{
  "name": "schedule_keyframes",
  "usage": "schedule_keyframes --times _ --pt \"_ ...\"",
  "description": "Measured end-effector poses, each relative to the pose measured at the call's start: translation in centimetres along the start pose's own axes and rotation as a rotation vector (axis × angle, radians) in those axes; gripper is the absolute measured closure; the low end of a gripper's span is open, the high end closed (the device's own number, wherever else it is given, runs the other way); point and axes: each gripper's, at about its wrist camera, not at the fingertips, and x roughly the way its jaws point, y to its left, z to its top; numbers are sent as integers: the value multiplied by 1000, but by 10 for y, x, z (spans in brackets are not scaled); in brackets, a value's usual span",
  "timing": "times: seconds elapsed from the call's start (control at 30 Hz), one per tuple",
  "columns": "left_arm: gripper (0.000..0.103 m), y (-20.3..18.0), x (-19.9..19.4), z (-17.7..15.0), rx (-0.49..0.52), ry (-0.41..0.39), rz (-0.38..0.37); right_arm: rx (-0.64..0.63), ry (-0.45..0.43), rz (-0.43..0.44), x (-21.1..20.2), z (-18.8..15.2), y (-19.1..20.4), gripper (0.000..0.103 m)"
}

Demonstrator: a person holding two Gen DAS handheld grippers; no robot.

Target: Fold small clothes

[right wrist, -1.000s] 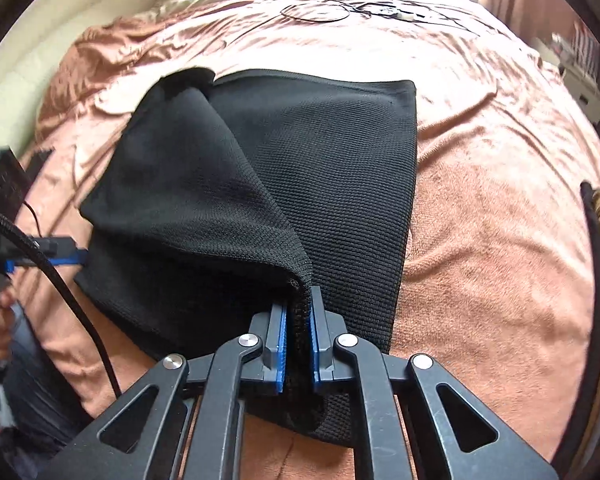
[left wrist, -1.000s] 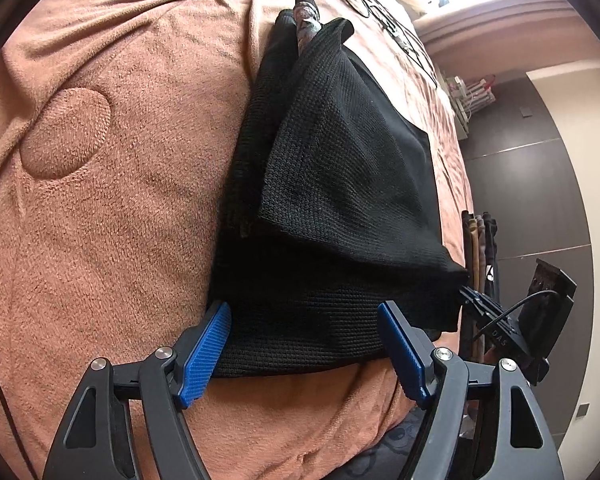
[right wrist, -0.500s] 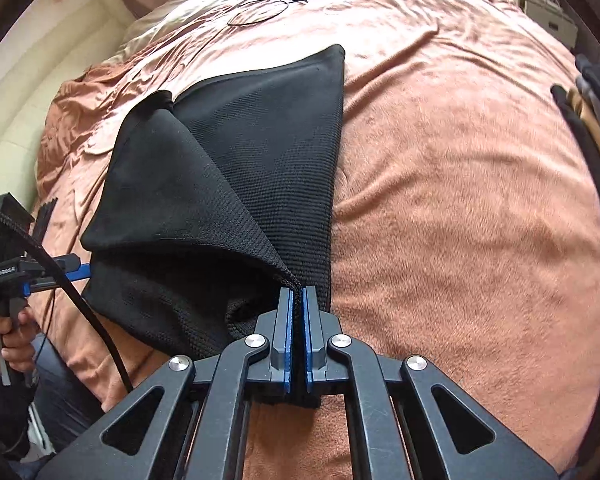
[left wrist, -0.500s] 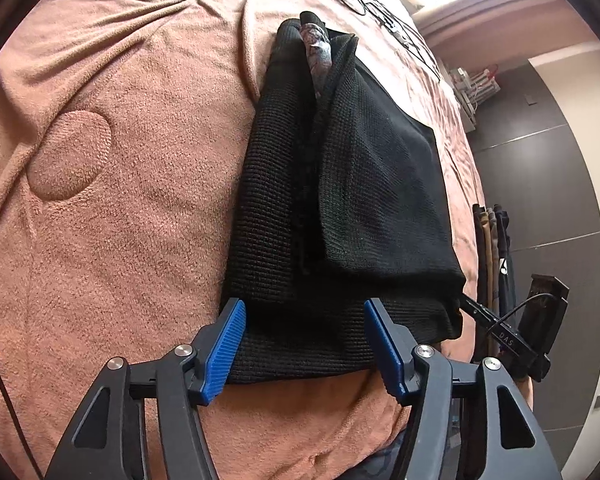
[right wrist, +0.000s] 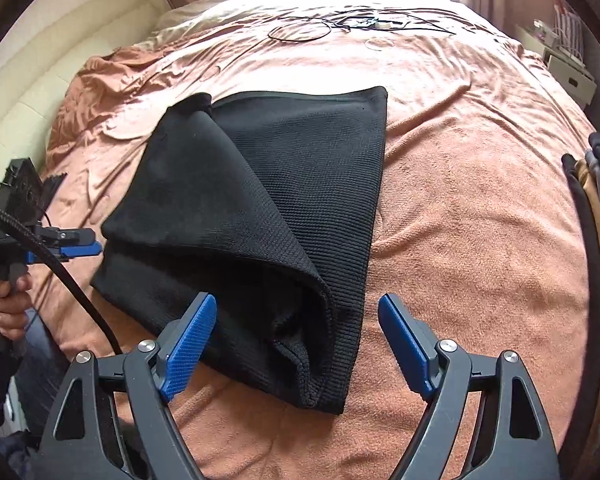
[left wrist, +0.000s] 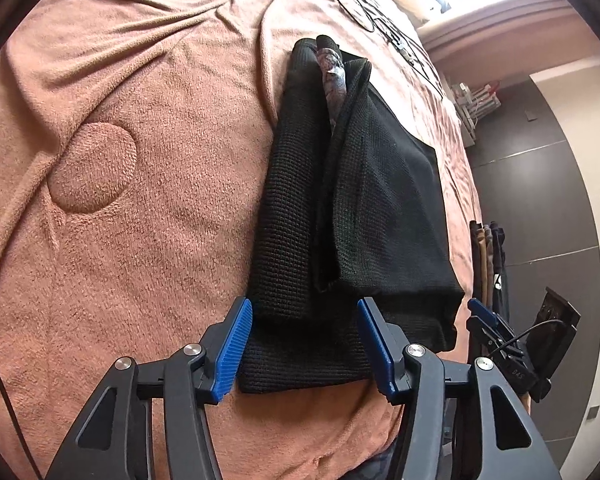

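Released now, the black knit garment (right wrist: 260, 216) lies folded on the bed (right wrist: 460, 200); right gripper (right wrist: 296, 344) and left gripper (left wrist: 304, 348) fingers both spread wide.

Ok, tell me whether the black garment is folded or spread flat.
Partly folded: the black garment has one flap doubled over itself, loosely, not flat.

You have one black knit garment (right wrist: 284, 208) on one pink-brown blanket (right wrist: 472, 216), and two grippers — your left (left wrist: 304, 344) and your right (right wrist: 296, 340). One hand (right wrist: 4, 308) shows. One tangle of black cable (right wrist: 340, 26) lies at the far end — strands uncountable.
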Motion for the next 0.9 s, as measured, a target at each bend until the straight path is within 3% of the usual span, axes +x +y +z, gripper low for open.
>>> schedule_keyframes --times 0.13,0.2,0.27,0.33,0.37,0.43,0.53,0.9 --pt "46 -3 5 -2 7 7 10 -83 37 -58 17 3 10 21" --pt "46 -4 8 -2 11 9 18 -119 53 -70 25 5 16 26" --pt "46 -5 10 -1 15 9 30 -158 71 -96 33 8 23 51" --pt "46 -7 11 -1 22 8 44 -181 70 -125 38 13 26 63" --pt "46 -9 12 -1 27 8 50 -185 64 -133 39 15 26 77" --pt "46 -10 13 -1 37 9 69 -148 54 -119 38 18 21 90" --pt "49 -9 16 -3 49 23 92 -78 28 -58 31 19 8 93" --pt "59 -4 21 -5 54 44 93 -4 51 -31 33 8 -9 94"
